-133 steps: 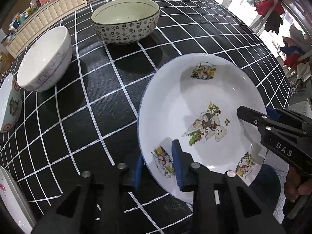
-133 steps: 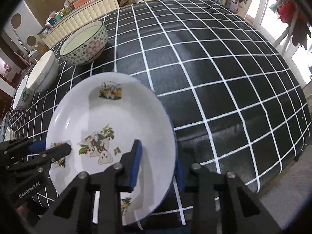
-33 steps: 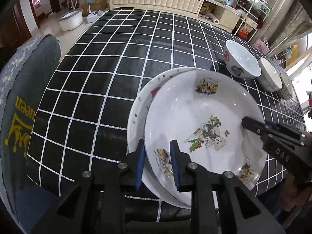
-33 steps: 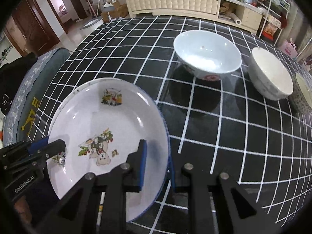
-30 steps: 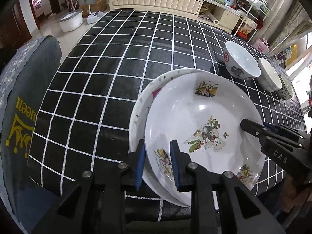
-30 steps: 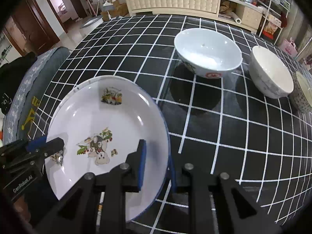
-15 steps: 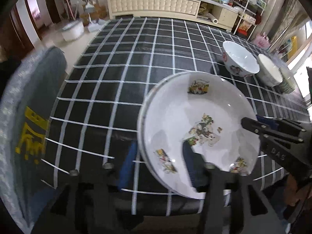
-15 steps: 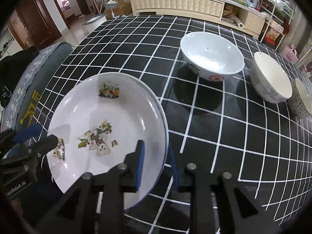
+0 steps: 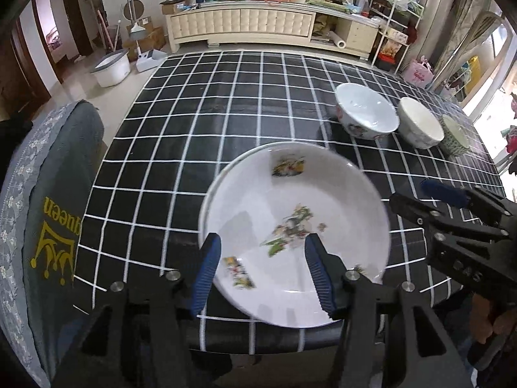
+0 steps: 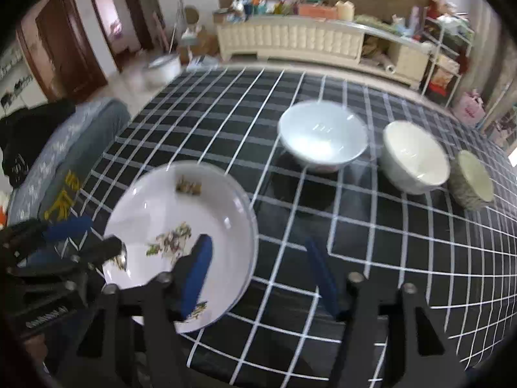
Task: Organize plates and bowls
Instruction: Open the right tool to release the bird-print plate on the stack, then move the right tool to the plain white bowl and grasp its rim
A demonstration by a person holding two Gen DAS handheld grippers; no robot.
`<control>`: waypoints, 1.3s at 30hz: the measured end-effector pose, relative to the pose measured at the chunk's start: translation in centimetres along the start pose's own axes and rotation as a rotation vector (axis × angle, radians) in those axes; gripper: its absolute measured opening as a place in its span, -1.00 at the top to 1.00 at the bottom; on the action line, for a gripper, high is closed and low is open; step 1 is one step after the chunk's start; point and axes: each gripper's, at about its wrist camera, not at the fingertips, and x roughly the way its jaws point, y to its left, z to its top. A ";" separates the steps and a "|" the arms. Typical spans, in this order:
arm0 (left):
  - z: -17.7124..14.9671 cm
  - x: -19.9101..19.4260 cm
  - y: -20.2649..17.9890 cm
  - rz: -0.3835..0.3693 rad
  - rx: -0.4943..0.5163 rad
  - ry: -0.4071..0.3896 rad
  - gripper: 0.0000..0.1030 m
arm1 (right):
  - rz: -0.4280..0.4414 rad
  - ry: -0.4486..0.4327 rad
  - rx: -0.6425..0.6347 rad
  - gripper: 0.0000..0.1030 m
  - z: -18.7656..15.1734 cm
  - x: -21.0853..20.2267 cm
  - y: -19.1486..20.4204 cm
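Nearest the table's front edge, the left gripper (image 9: 263, 270) is seen with jaws parted, no pad pressing on the cartoon-printed plate (image 9: 290, 213) below. That plate is stacked on 1 other plate (image 9: 211, 184), of which only a rim shows. The right gripper (image 10: 258, 274) is seen with jaws opening, straddling the plate's rim without contact. Farther back on the checked tablecloth (image 9: 194, 123), 3 bowls are lined up: a white bowl (image 10: 323, 135), a cream bowl (image 10: 415, 156) and a patterned bowl (image 10: 473, 179).

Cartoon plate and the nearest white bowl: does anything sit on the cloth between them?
Nothing. In the right wrist view, only bare checked tablecloth separates the cartoon plate from the nearest white bowl; the left wrist view agrees.
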 end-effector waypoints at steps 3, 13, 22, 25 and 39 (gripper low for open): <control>0.6 -0.1 -1.3 -0.002 0.017 -0.002 0.00 | -0.016 0.008 0.042 -0.38 0.5 -0.6 -1.8; 3.9 0.0 -6.2 -0.043 0.048 -0.001 -0.15 | -0.053 0.007 0.086 -0.38 1.7 -1.8 -6.8; 7.9 0.3 -9.7 -0.049 0.102 -0.021 -0.23 | -0.059 0.003 0.101 -0.38 3.9 -2.1 -10.1; 9.4 0.5 -10.5 -0.050 0.114 -0.025 -0.23 | -0.055 -0.001 0.103 -0.38 4.8 -1.8 -10.7; 16.0 4.5 -10.9 -0.015 0.116 0.020 -0.23 | -0.031 0.020 0.056 -0.38 8.5 2.4 -11.7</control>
